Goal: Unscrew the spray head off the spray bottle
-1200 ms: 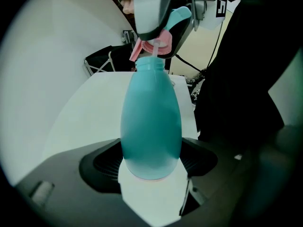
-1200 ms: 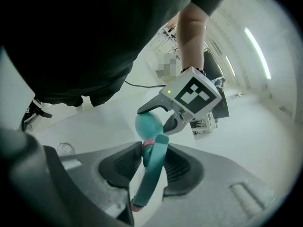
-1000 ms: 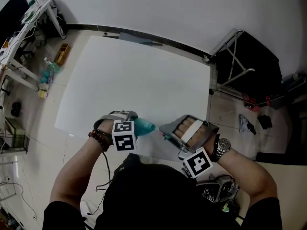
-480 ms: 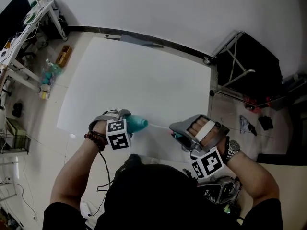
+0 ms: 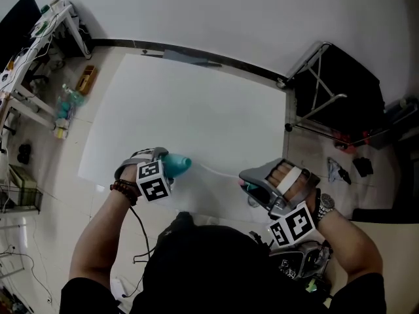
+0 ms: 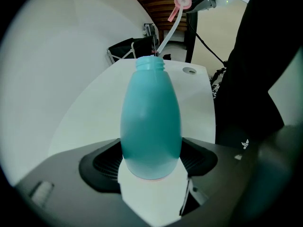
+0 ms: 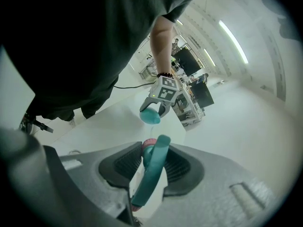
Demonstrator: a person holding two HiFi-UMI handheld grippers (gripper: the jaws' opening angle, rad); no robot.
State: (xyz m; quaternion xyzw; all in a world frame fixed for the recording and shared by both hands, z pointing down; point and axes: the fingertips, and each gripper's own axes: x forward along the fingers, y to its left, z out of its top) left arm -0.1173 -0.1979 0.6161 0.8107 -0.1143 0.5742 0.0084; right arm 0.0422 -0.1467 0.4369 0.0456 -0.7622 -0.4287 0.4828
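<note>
We are pulling the loose spray head (image 7: 150, 174) away. Our left gripper (image 5: 160, 164) is holding the bottle (image 6: 150, 112) over the tabletop (image 5: 196, 110), its fingers (image 6: 102, 162) spread wide around it. Our right gripper (image 7: 152, 162) is pinching the spray head, well apart from the bottle. Next, we think, its tube (image 6: 166, 32) is needing a lift clear of the neck.

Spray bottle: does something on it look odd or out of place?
Its neck is bare. The spray head is off, gripped in the right tongs away from the spray bottle in the left tongs, and its dip tube reaches toward the neck. No spill shows.
</note>
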